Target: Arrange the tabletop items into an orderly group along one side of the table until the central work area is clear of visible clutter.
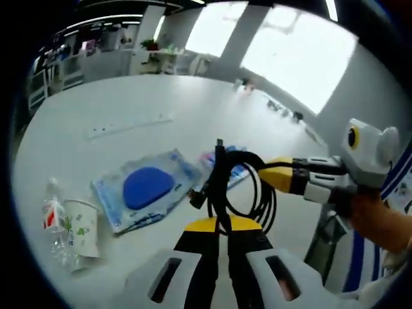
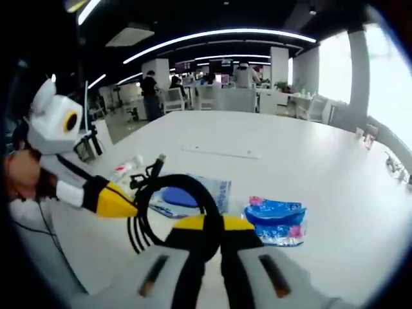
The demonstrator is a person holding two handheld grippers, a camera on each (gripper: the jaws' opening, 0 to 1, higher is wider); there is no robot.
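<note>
A coiled black cable (image 1: 254, 193) hangs above the white table (image 1: 161, 96), held between both grippers. At the bottom of the left gripper view, my left gripper (image 1: 219, 225) is shut on the cable's bundled strands. My right gripper (image 1: 267, 174) comes in from the right, shut on the top of the loop. In the right gripper view, the right gripper (image 2: 206, 224) pinches the cable (image 2: 174, 187) and the left gripper (image 2: 125, 205) grips it from the left. A clear pouch with a blue oval (image 1: 145, 190) and a blue-pink packet (image 2: 275, 220) lie below.
A paper cup (image 1: 82, 226) and a plastic bottle (image 1: 54, 215) lie at the table's left edge. A long white strip (image 1: 129, 125) lies farther back. Small items (image 1: 283, 109) sit along the far right edge. People, chairs and desks stand beyond the table (image 2: 193, 90).
</note>
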